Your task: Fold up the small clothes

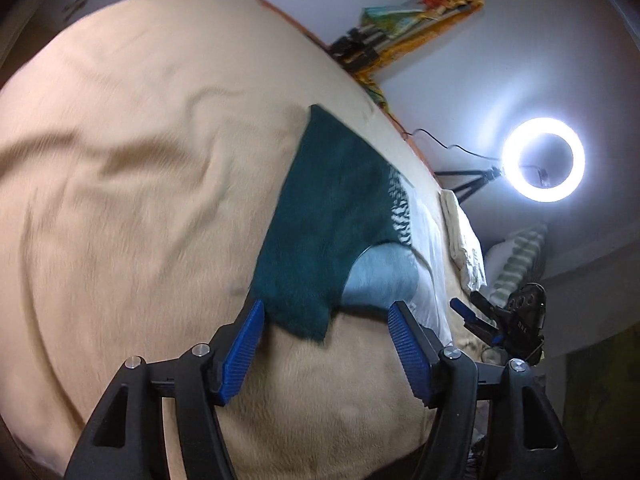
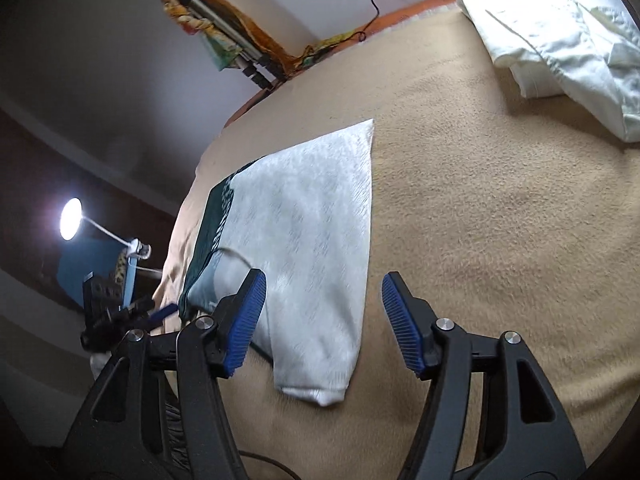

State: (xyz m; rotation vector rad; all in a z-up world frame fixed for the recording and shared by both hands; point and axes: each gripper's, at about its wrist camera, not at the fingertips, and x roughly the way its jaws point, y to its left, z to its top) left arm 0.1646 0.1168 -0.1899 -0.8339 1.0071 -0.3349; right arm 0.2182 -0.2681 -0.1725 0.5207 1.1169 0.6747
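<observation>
A small garment lies flat on the beige blanket (image 1: 120,160). Its dark green half (image 1: 320,216) shows in the left wrist view, its white half (image 2: 312,232) in the right wrist view, with a pale blue lining (image 1: 380,276) at the opening. My left gripper (image 1: 326,320) is open and empty, its fingers on either side of the green bottom corner. My right gripper (image 2: 324,292) is open and empty, its fingers on either side of the white half's lower right edge. The right gripper also shows in the left wrist view (image 1: 476,316), and the left gripper in the right wrist view (image 2: 156,312).
A folded white cloth pile (image 2: 560,40) lies on the blanket (image 2: 500,220) at the far right. A ring light (image 1: 543,159) on a stand is beyond the bed edge. A desk lamp (image 2: 71,219) shines at the left. A colourful bundle (image 1: 420,24) leans on the wall.
</observation>
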